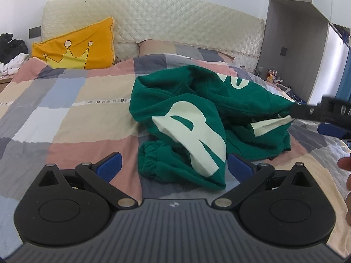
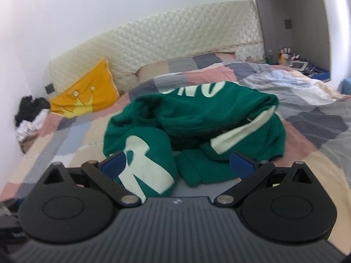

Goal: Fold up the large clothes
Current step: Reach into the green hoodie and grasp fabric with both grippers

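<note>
Lying in a crumpled heap on the bed [image 1: 65, 100] is a big green sweatshirt [image 1: 197, 118] with large pale letters on it. It is seen near the middle of the checked bedcover, a bit toward the right side in the left wrist view. The left gripper [image 1: 174, 166] is held low in front of the heap, and its 2 blue fingers [image 1: 109, 164] are spread wide apart with nothing between them but a low part of the sweatshirt behind. In the right wrist view the right gripper [image 2: 177, 164] is also held in front of the heap, and its 2 blue fingers [image 2: 115, 164] are spread wide apart too, with no cloth pinched. In the left wrist view the right gripper is seen as a dark blurred shape at the right edge, just beside the sweatshirt's raised right side; whether it touches the cloth cannot be told. Part of a hand [image 1: 345, 164] is seen at that same edge. A yellow pillow [image 1: 76, 46] with a crown on it is leaned against the cream padded headboard [image 1: 164, 15]. Some dark and white clothes [image 1: 11, 52] are piled at the far left of the bed.
</note>
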`<act>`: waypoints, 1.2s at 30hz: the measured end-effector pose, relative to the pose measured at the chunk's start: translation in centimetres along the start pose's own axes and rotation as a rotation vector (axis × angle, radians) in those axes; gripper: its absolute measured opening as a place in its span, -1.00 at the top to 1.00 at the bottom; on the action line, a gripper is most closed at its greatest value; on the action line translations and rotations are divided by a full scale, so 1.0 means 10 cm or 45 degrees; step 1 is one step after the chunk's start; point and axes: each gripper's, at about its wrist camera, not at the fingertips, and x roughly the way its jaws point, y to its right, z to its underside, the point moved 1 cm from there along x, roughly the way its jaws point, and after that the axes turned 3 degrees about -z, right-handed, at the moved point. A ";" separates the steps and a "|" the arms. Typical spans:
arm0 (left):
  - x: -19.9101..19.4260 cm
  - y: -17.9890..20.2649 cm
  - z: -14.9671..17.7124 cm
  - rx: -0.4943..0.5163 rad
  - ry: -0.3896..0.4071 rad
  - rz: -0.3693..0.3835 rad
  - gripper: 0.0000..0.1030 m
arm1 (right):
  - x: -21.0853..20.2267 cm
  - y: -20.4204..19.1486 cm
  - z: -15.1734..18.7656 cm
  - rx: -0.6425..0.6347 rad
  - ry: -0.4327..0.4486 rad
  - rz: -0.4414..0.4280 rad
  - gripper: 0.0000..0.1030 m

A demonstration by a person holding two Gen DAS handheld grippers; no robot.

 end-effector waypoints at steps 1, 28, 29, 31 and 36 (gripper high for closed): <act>0.04 0.00 -0.01 -0.006 -0.001 0.000 -1.00 | 0.04 0.02 -0.03 0.008 0.008 -0.012 -0.99; 1.71 0.29 -0.05 -0.182 -0.130 0.230 -0.99 | 1.54 1.01 0.11 0.567 -0.057 -0.287 -0.76; 1.77 0.31 -0.05 -0.175 -0.133 0.225 -0.99 | 1.58 1.03 0.09 0.580 -0.056 -0.316 -0.72; 1.88 0.34 -0.04 -0.162 -0.141 0.219 -0.98 | 1.63 1.04 0.05 0.579 -0.038 -0.331 -0.53; 2.17 0.38 -0.01 -0.183 -0.184 0.212 -0.87 | 1.87 1.15 0.03 0.626 -0.023 -0.309 -0.50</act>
